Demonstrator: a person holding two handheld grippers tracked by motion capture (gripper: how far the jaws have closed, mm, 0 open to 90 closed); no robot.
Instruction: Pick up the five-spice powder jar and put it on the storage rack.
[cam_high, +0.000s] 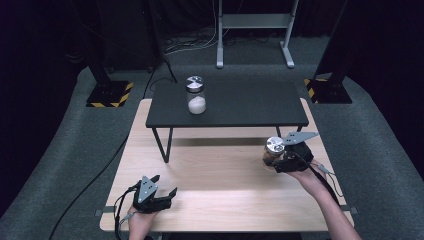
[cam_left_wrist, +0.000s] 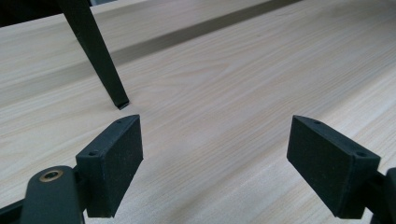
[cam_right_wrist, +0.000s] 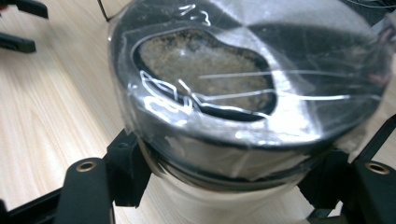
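Note:
My right gripper (cam_high: 278, 161) is shut on a glass jar with a shiny lid (cam_high: 273, 150), holding it above the right side of the wooden table (cam_high: 225, 195). In the right gripper view the jar (cam_right_wrist: 243, 93) sits between the two jaws, with brownish grains visible through its film-covered lid. A second jar (cam_high: 196, 94), holding white powder, stands on the small black raised shelf (cam_high: 235, 107). My left gripper (cam_high: 162, 190) rests low near the table's front left edge; its pads (cam_left_wrist: 112, 163) stand apart with nothing but bare wood between them.
The black shelf stands on thin legs (cam_left_wrist: 95, 56), one just ahead of my left gripper. Beyond the table are grey carpet, black stands with yellow-striped bases (cam_high: 109, 94) and a white frame (cam_high: 252, 22).

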